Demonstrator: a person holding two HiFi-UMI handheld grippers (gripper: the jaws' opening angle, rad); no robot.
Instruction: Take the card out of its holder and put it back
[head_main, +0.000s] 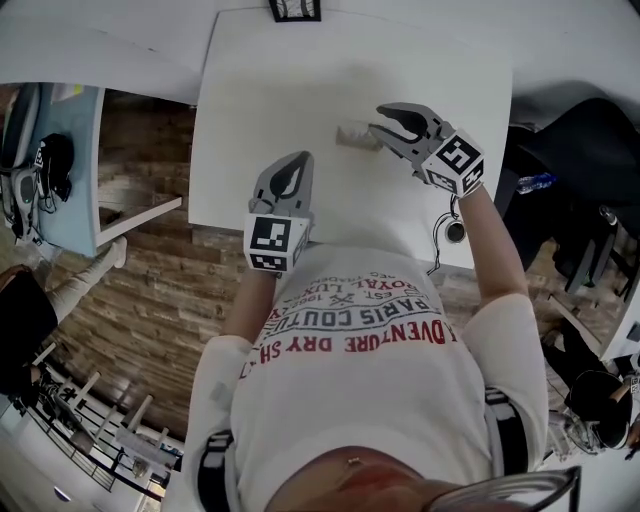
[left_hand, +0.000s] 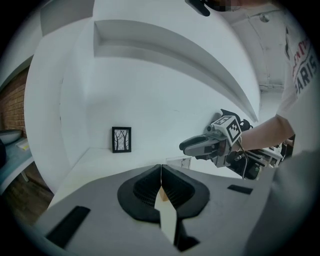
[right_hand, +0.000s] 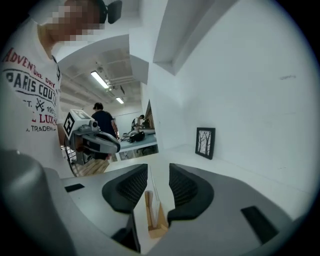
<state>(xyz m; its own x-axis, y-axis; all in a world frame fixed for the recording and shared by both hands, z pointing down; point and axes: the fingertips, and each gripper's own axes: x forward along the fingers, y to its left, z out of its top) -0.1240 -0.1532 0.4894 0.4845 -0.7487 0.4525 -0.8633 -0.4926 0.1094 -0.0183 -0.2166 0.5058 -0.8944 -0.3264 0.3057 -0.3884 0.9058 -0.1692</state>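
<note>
Left gripper view: shows the left hand-held gripper (left_hand: 161, 167) pinched shut on the card (left_hand: 166, 216). Grips the pale card by one edge. So, already out of the card holder.

Right gripper view: shows the right hand-held gripper (right_hand: 158, 170) with its jaws apart. Frames the card holder (right_hand: 154, 220) in the gap, a small wooden block with a clear plate standing up in it. Touches neither jaw, as far as can be seen. Seems to have no card in it.

Head view: places the card holder on the white desk (head_main: 260, 90), right at the tips of the right hand-held gripper. Puts the left hand-held gripper, with the card, nearer the body and off to the side, apart from the card holder.

Looks about half done: taking out finished, putting back not yet begun. Left to do: bring the card over, slide it down into the clear plate, let go.
</note>
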